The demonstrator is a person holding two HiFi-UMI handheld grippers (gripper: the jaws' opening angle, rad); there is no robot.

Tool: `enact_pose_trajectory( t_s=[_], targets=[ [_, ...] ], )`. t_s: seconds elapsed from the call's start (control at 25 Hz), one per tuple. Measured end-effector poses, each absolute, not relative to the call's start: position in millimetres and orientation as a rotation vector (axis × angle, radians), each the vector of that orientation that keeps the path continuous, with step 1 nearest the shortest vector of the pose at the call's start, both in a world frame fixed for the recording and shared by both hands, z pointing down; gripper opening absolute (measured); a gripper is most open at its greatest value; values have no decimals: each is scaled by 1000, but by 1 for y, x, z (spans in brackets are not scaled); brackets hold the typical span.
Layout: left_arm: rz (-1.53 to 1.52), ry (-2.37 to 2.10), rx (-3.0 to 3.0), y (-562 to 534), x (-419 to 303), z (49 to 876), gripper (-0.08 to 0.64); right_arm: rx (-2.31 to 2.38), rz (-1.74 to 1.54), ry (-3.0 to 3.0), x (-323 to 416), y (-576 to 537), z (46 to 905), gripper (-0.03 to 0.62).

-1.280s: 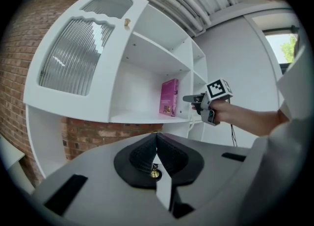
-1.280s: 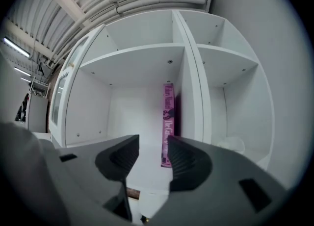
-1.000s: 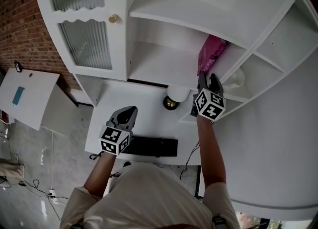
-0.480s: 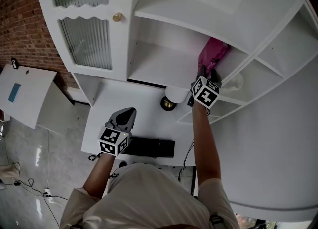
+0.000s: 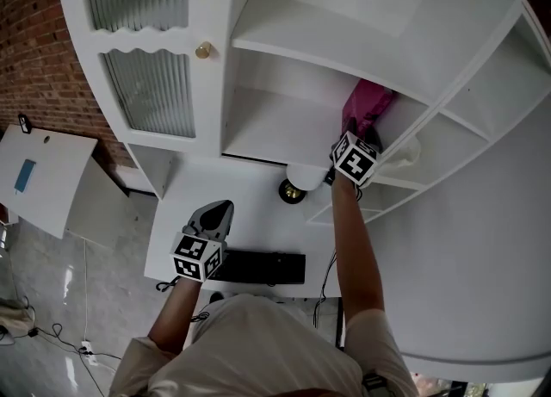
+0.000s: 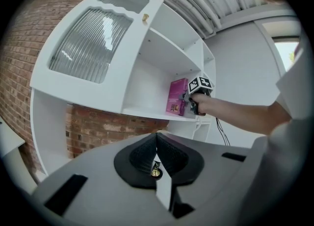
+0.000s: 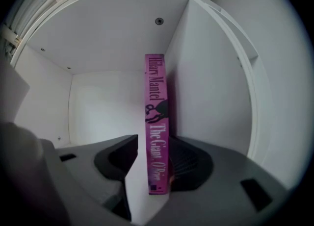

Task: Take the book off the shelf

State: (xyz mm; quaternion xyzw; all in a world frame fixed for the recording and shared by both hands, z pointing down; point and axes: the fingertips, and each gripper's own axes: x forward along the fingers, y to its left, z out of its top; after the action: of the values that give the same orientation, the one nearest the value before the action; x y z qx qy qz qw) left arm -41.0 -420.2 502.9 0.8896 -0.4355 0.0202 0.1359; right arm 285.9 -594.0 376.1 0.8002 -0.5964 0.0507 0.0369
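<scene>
A pink book (image 5: pixel 366 104) stands upright at the right end of the white shelf (image 5: pixel 267 128), against the side wall. In the right gripper view its spine (image 7: pixel 156 122) rises between my jaws. My right gripper (image 5: pixel 360 134) reaches into the shelf at the book's foot. Its jaws have just been opening, with the book between them, and a strip of white shelf shows between the left pad and the spine. The right gripper (image 7: pixel 153 144) is open. My left gripper (image 5: pixel 221 207) hovers shut over the desk, holding nothing; in its own view the left gripper (image 6: pixel 157 139) faces the book (image 6: pixel 176 96).
A white globe lamp (image 5: pixel 297 182) with a brass base stands on the desk (image 5: pixel 232 189) just below the shelf. A black keyboard (image 5: pixel 263 266) lies near the front edge. A ribbed-glass cabinet door (image 5: pixel 146 59) with a brass knob (image 5: pixel 203 50) is at the left.
My right gripper has moved up and into the shelf compartment, and now straddles the foot of the pink book. The left gripper has stayed over the desk.
</scene>
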Motion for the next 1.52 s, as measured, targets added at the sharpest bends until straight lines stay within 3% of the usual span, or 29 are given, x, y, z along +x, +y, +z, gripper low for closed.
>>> enact_pose_trajectory(
  t_s=[0.68,0.76,1.52],
  targets=[
    [111,-1263,2546,-426,-43,513,-5,2380,162,-1838,292,-645,388,181],
    [119,-1271,2545,-427,-46,514,-5,2382,163,-1839,294,-647,388,153],
    [106,-1225,2581,-395,-41,508,-5,2210,139,-2079,259,-582,372,141]
  ],
)
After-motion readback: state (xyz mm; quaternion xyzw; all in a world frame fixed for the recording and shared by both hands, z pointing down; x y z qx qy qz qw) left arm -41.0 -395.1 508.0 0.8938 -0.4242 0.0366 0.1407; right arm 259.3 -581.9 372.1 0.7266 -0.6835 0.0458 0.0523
